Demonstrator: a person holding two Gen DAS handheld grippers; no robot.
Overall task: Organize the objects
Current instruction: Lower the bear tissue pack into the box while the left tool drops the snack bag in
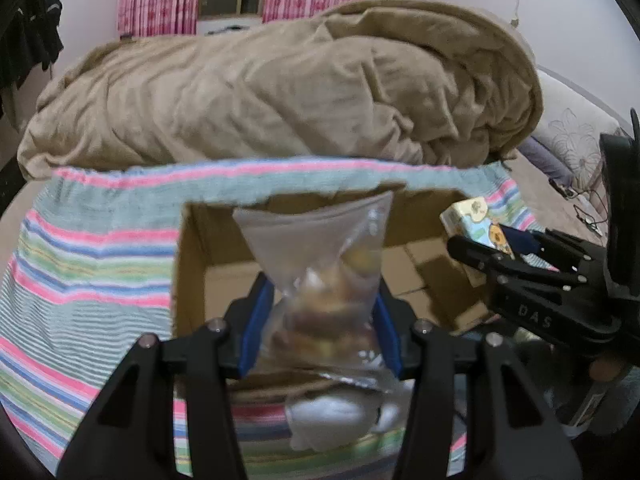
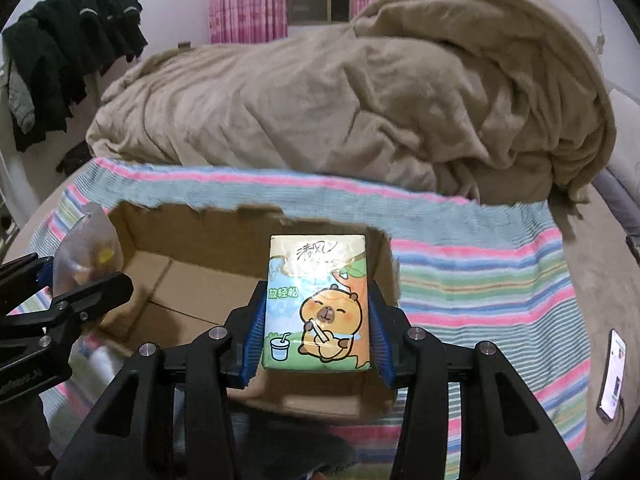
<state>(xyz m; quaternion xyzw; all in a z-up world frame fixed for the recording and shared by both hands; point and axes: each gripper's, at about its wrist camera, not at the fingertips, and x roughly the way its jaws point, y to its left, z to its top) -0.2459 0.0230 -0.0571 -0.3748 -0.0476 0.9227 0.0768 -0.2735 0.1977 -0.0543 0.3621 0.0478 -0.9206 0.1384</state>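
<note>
An open cardboard box [image 1: 224,280] sits on a striped towel [image 1: 88,264] on the bed; it also shows in the right wrist view [image 2: 192,284]. My left gripper [image 1: 320,320] is shut on a clear plastic bag of snacks [image 1: 324,280] and holds it above the box. My right gripper [image 2: 318,320] is shut on a tissue pack with a cartoon capybara [image 2: 318,304], held over the box's right half. The right gripper [image 1: 512,256] with the pack [image 1: 476,220] shows at the right of the left wrist view. The left gripper [image 2: 68,292] and the bag [image 2: 88,248] show at the left of the right wrist view.
A heaped tan blanket [image 1: 280,92] lies behind the box. A phone [image 2: 612,376] lies on the bed at the right. Dark clothes [image 2: 68,48] hang at the back left. A white object [image 1: 340,416] lies on the towel below the bag.
</note>
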